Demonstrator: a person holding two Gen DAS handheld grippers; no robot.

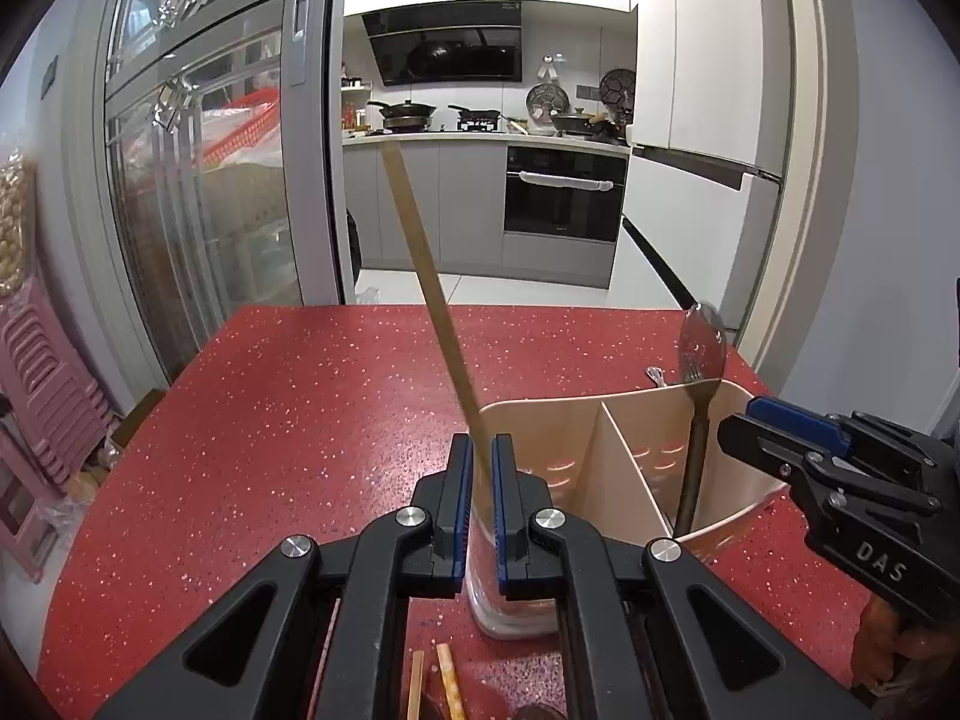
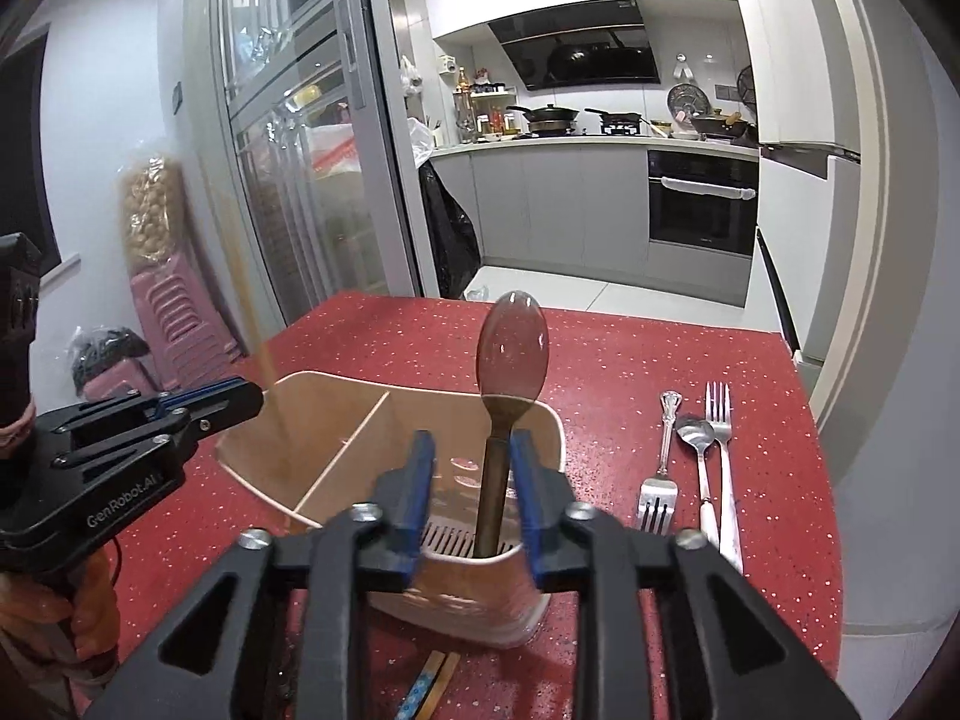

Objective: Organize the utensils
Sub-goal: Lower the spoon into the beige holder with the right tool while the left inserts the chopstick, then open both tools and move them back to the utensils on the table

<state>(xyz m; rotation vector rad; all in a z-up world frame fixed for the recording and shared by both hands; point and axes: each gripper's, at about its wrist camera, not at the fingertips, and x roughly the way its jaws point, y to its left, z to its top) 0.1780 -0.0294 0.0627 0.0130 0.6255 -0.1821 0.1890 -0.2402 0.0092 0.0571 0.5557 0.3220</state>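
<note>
A beige two-compartment utensil holder (image 1: 636,420) (image 2: 336,396) stands on the red speckled table. My left gripper (image 1: 480,456) is over its left compartment with a wooden chopstick (image 1: 429,294) between the pads; the chopstick leans up and away and looks blurred in the right wrist view (image 2: 264,354). A dark wooden spoon (image 2: 510,360) (image 1: 699,396) stands bowl-up in the right compartment. My right gripper (image 2: 471,468) is open, its fingers either side of the spoon's handle without touching it.
Two forks (image 2: 660,468) (image 2: 723,456) and a metal spoon (image 2: 699,456) lie on the table (image 2: 600,372) right of the holder. More chopsticks (image 1: 447,681) (image 2: 429,684) lie by the near table edge. Pink stools (image 2: 180,324) stand left of the table.
</note>
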